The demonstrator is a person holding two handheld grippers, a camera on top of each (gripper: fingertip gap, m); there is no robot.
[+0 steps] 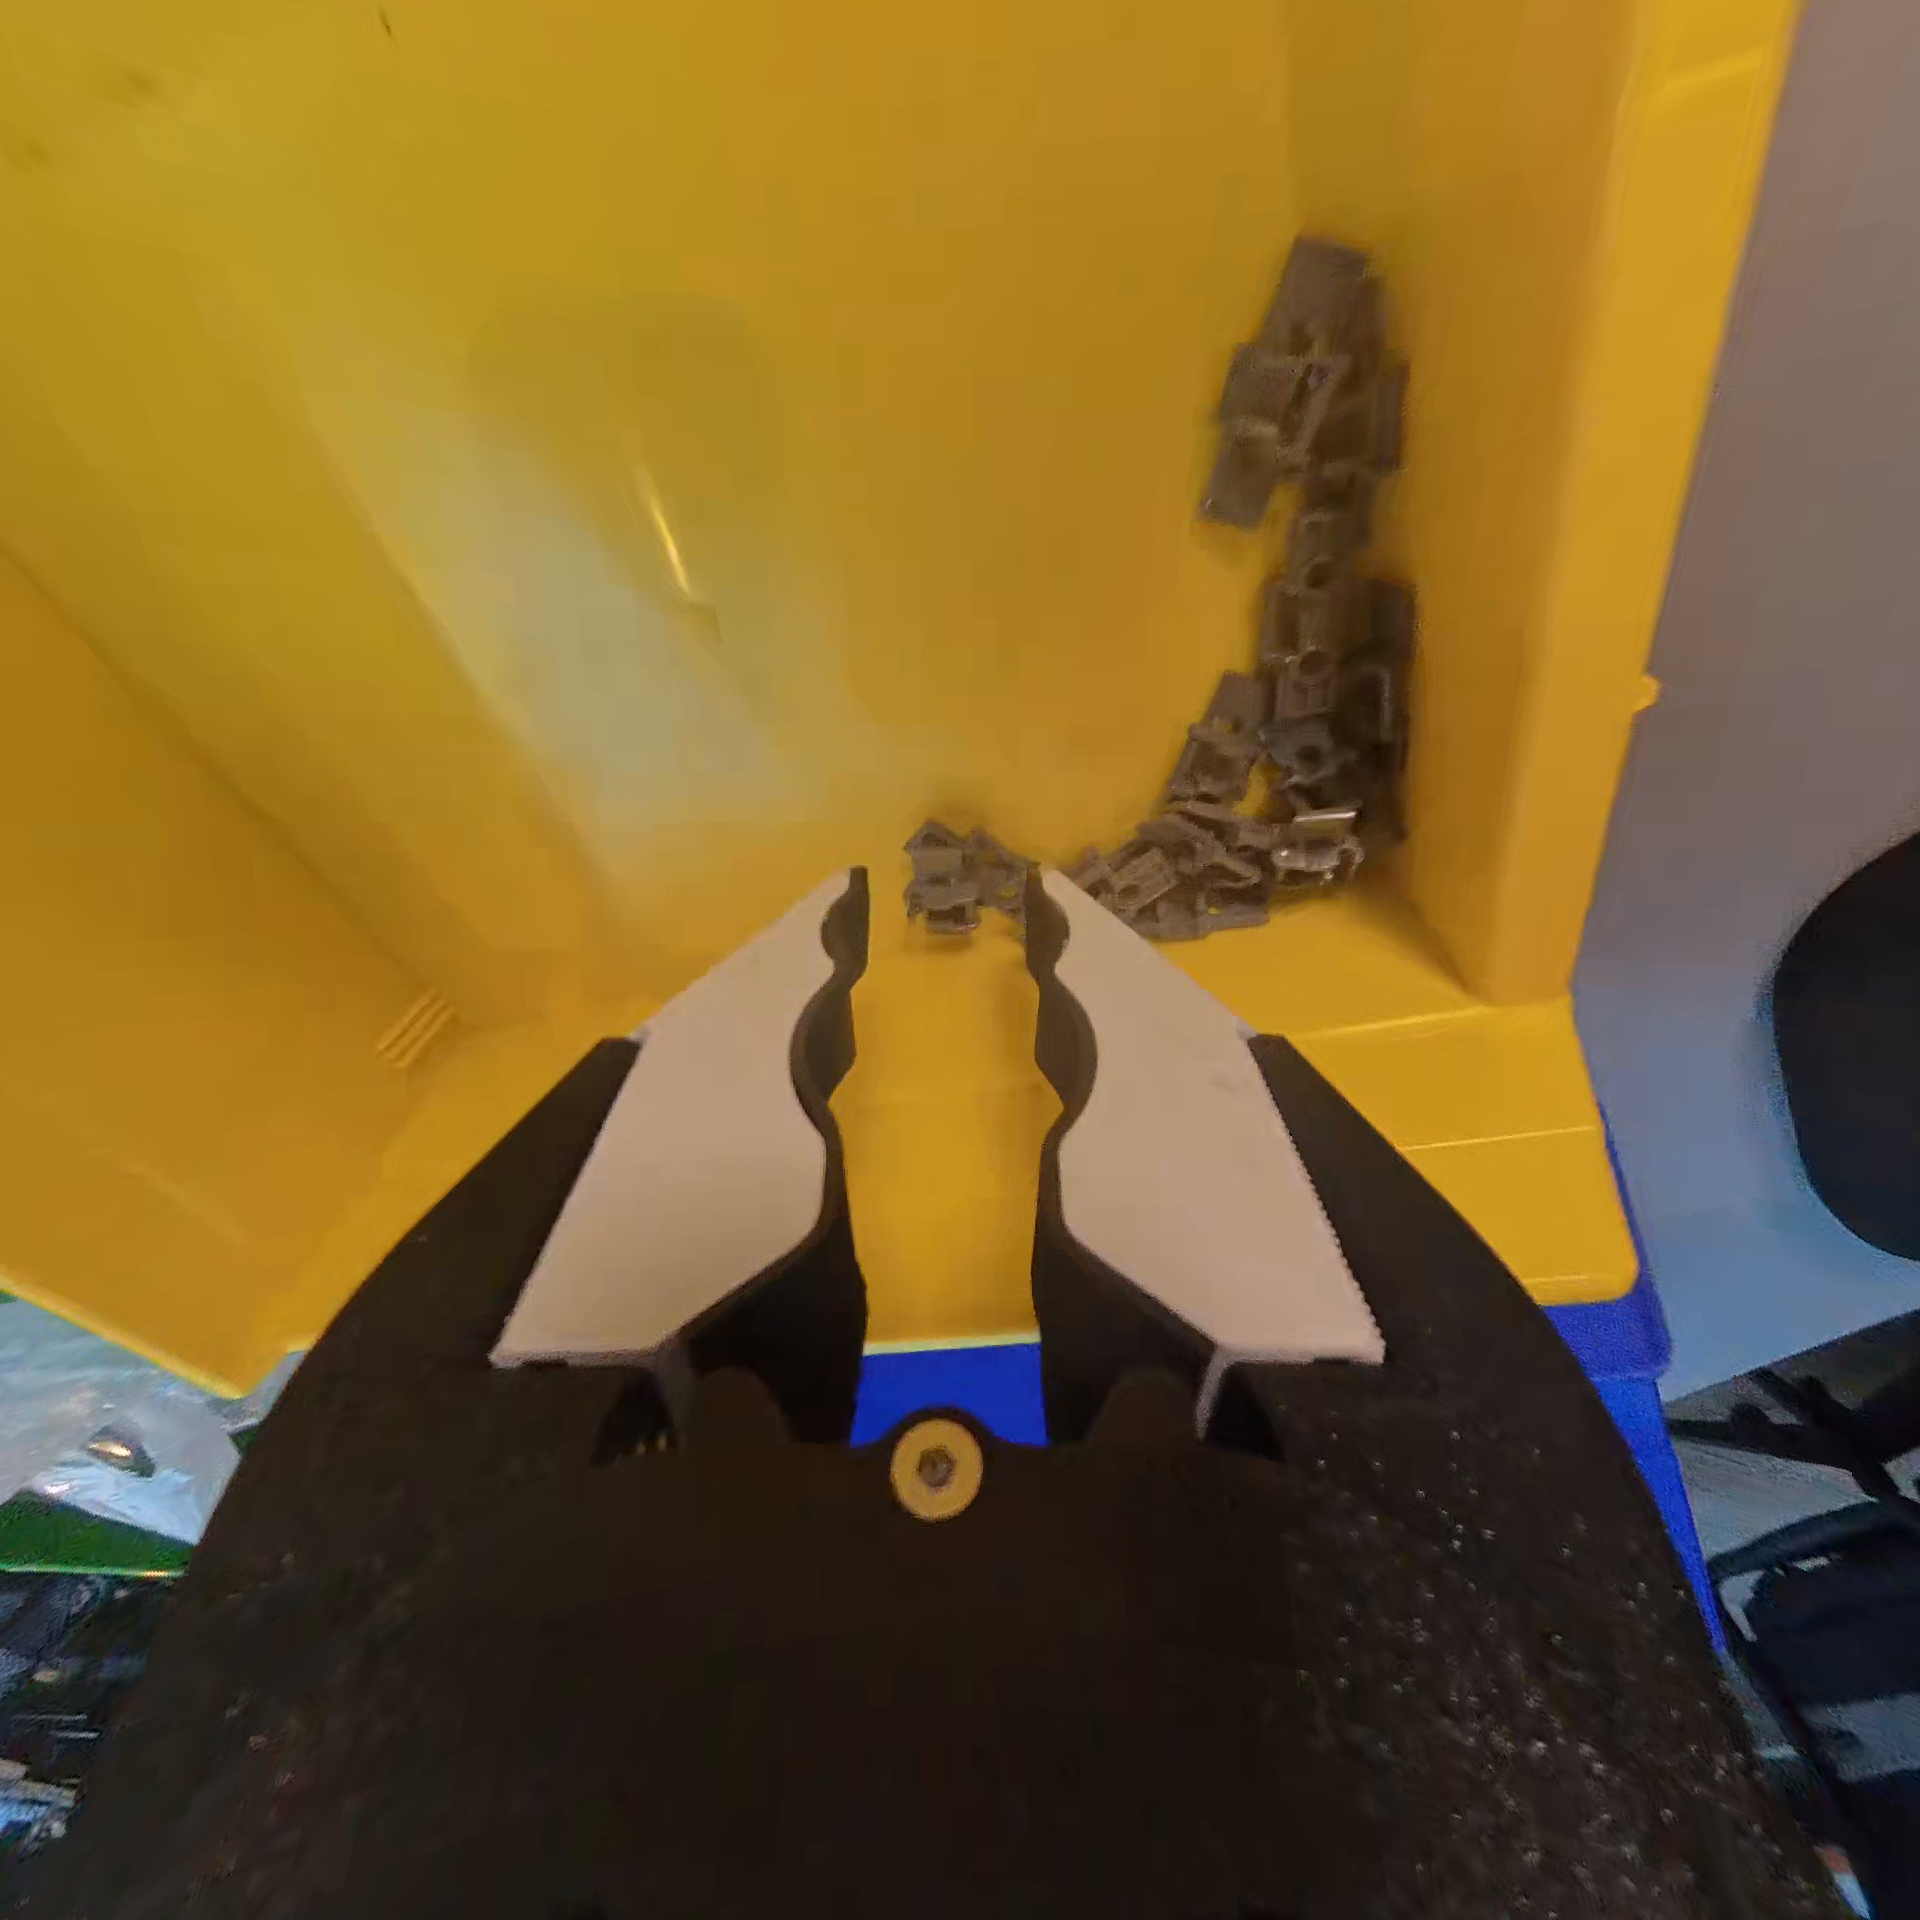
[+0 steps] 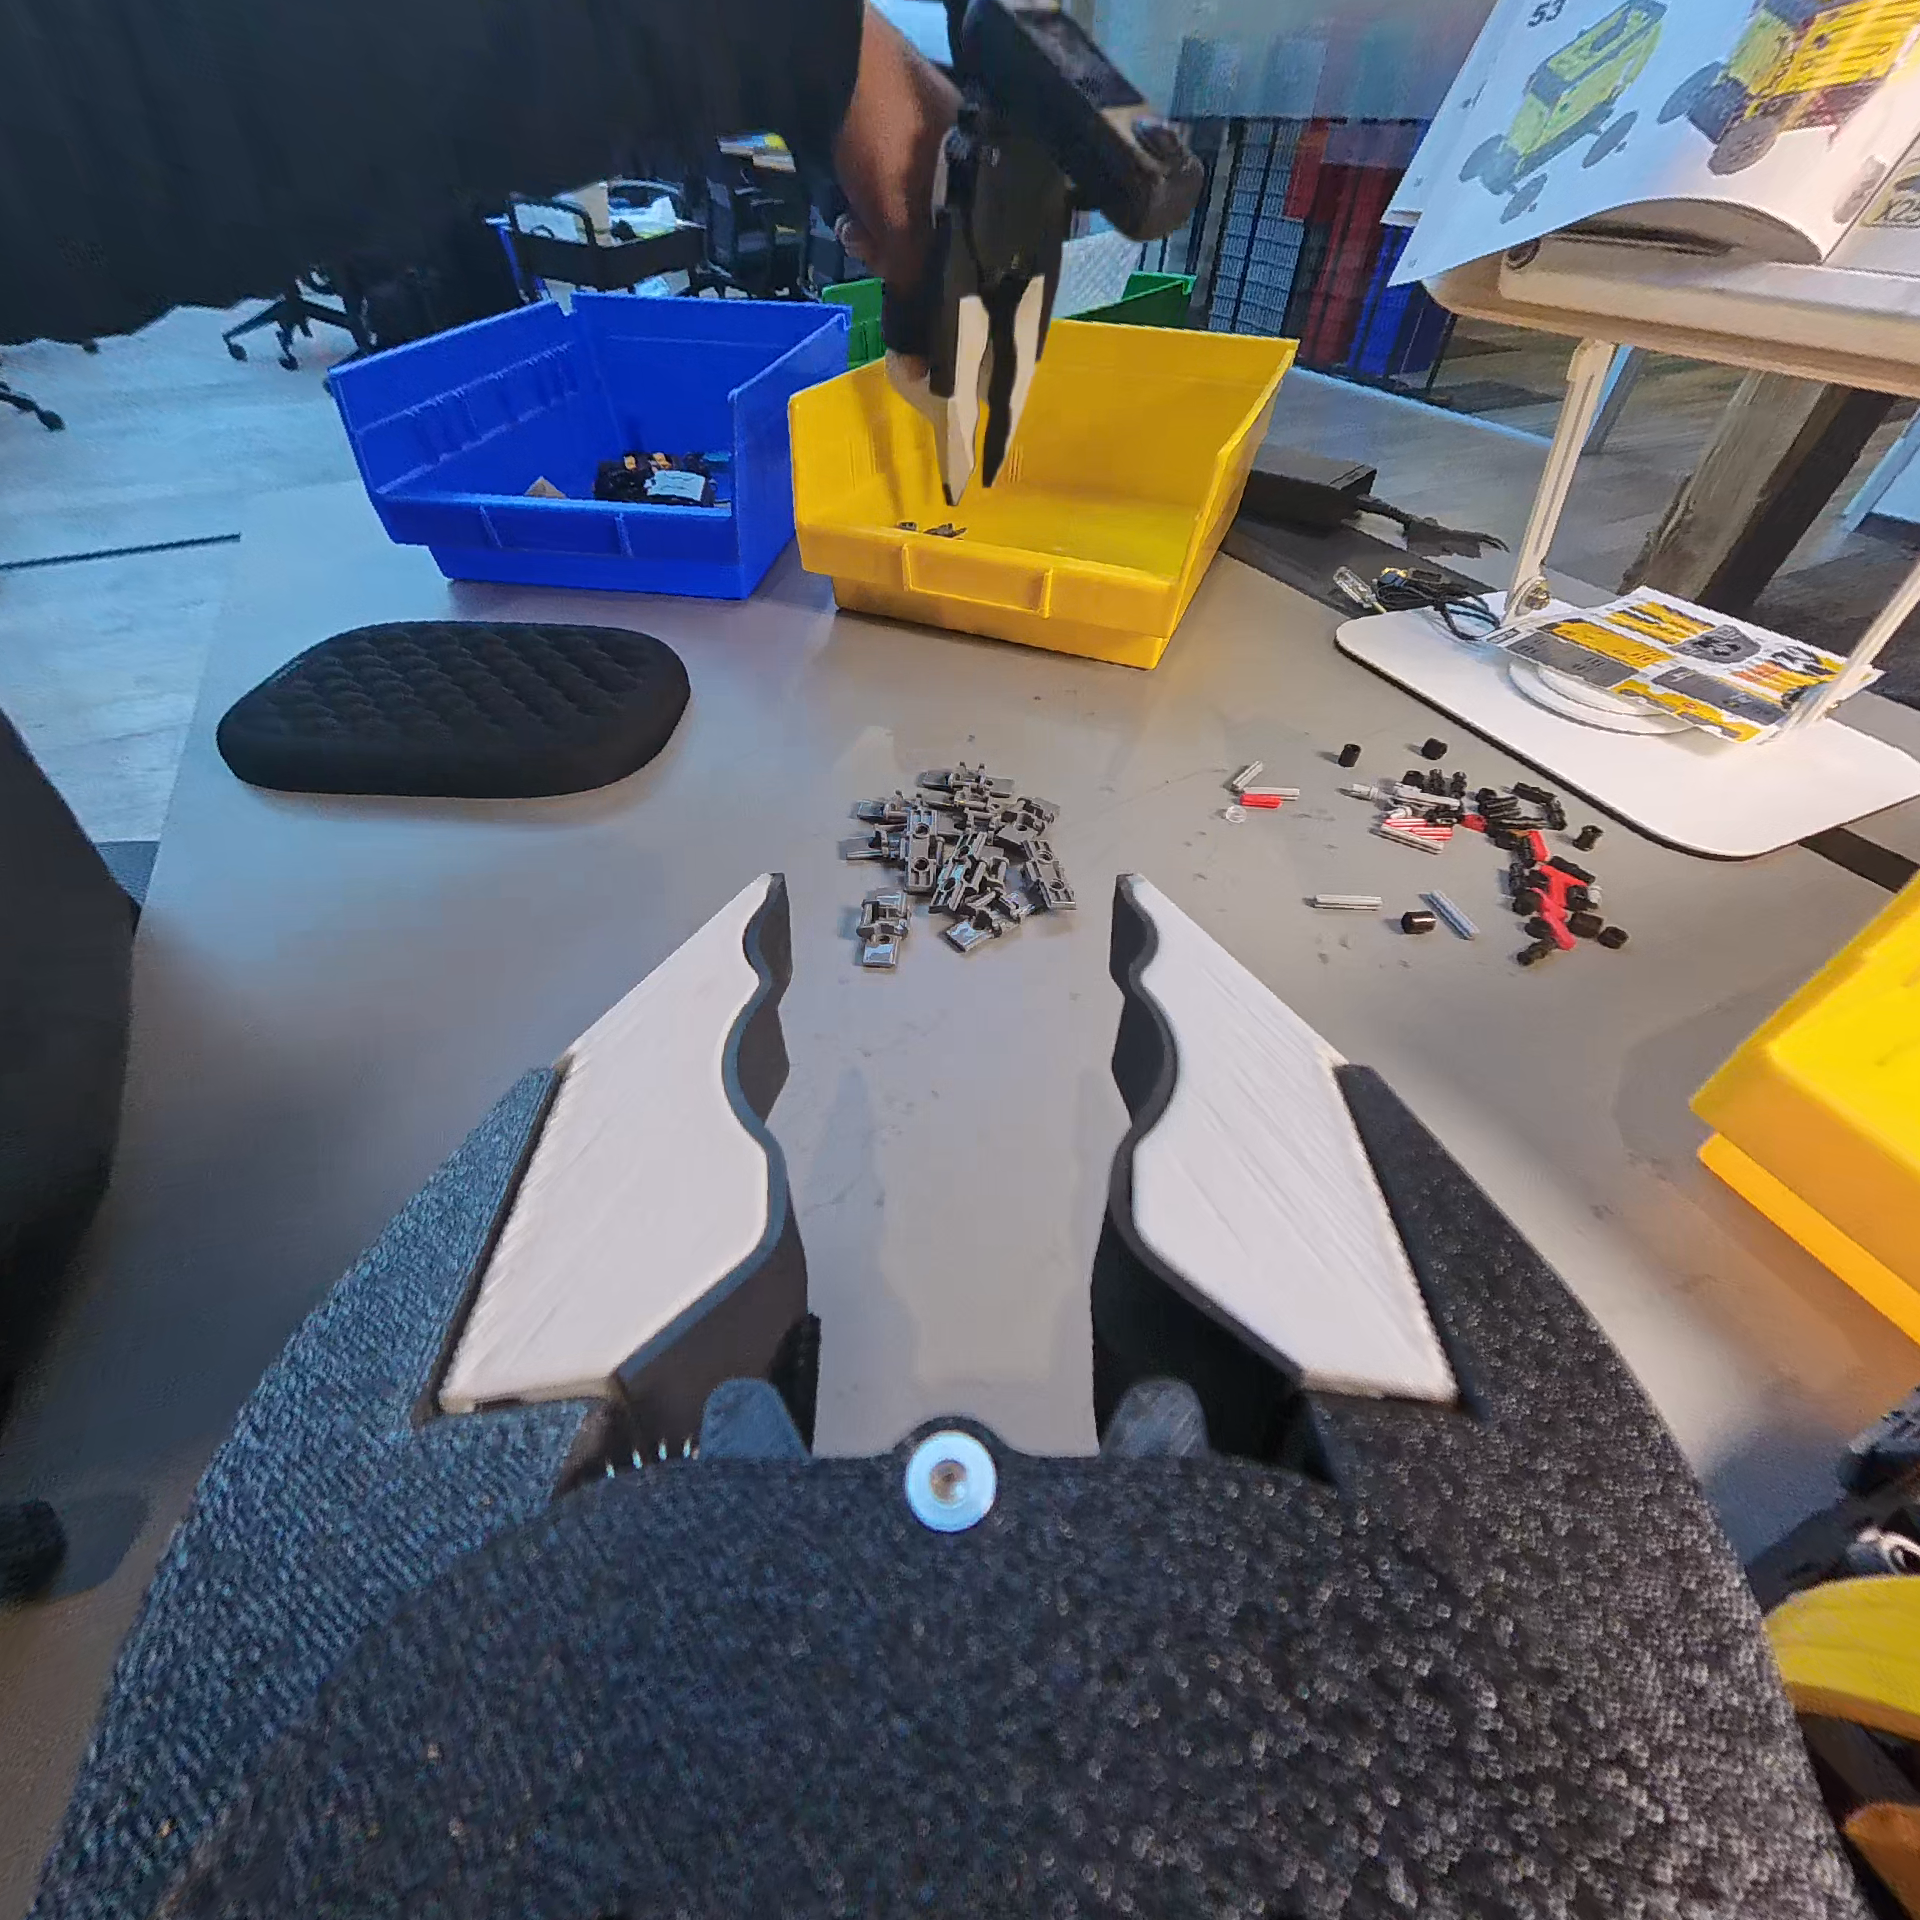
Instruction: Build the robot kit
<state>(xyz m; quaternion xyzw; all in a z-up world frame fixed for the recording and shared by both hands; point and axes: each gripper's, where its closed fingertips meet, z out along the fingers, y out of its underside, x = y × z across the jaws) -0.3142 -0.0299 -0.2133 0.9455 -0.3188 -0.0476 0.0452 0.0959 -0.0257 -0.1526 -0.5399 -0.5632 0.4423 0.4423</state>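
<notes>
Grey table (image 2: 436,935) in a workroom with office chairs behind. At twelve o'clock in the right wrist view, a yellow bin (image 2: 1049,520); at eleven, touching it, a blue bin (image 2: 582,457) holding a few dark parts. Black padded cushion (image 2: 452,707) at ten o'clock. Open instruction booklet (image 2: 1662,104) on a stand at one.

Left gripper (image 1: 945,883) tipped steeply down into the yellow bin (image 1: 520,416), held in a hand (image 2: 883,177) from above, fingers parted with nothing between; small grey piece (image 1: 951,878) just past the tips, possibly touching, blurred. String of grey pieces (image 1: 1299,644) along the bin corner at one o'clock.

Right gripper (image 2: 945,894) low over the table, level, spread wide and empty. Pile of grey pieces (image 2: 956,852) just beyond its tips; scatter of black and red pins (image 2: 1486,852) at two o'clock.
</notes>
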